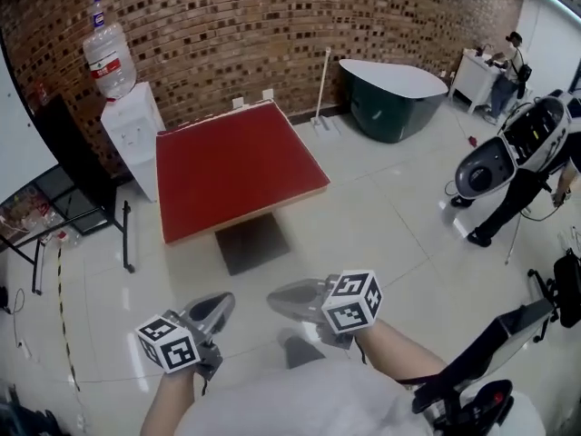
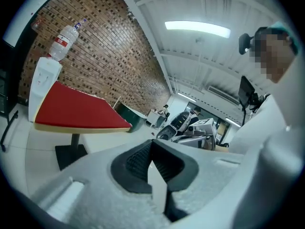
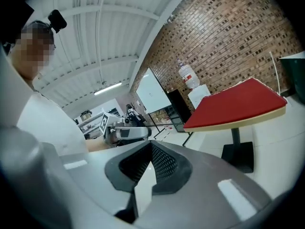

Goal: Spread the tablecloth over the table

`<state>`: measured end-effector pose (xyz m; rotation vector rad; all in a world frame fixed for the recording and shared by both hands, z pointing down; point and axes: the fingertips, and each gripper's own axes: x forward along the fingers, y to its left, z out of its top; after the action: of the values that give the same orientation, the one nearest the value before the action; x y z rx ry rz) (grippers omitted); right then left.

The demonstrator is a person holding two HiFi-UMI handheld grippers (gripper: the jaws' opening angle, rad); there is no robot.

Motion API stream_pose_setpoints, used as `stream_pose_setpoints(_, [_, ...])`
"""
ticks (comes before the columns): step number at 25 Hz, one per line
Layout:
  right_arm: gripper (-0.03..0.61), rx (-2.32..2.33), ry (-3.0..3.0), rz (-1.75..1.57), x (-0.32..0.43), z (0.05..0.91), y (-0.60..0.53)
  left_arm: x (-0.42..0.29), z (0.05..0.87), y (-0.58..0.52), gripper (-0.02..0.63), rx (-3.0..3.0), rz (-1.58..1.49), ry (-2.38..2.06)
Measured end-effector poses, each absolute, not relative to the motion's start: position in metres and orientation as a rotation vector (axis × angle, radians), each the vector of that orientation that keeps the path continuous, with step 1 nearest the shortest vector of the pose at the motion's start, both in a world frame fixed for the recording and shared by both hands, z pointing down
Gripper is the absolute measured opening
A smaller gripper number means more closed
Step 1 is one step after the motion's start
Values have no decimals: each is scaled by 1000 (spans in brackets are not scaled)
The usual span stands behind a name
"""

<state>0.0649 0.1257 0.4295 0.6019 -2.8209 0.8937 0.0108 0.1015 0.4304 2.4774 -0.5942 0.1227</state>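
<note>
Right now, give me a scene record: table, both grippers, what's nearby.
table: red top, pale edge showing, single pedestal base
left gripper: shut, empty, short of the table
right gripper: shut, empty, short of the table
behind table: water dispenser, brick wall
right of table: dark green tub

We read this as a robotics lab or test hall. We note a brick wall (image 1: 272, 16), glossy tiled floor (image 1: 390, 234), a water dispenser (image 1: 127, 130), a whiteboard (image 3: 155, 92) and a large white machine (image 1: 508, 148).
</note>
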Motion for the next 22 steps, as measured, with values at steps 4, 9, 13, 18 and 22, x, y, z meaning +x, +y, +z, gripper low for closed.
stream_pose_setpoints(4, [0,602,-2827,1017,32,436,213,-6,432,194,2,2483,158,-530])
stream_pose_setpoints(9, [0,627,-2831,1032,11,414,291,-16,413,274,1,2497,162,-472])
stream_pose_setpoints(13, [0,621,-2848,964,8,395,322,-18,401,304,1,2507,149,-482])
stream_pose_setpoints(18, [0,580,-2829,952,11,401,364,-10,412,339,2,2459,126,-504])
stream_pose_setpoints(22, [0,535,-2814,961,17,407,389,4,418,361,1,2433,128,-517])
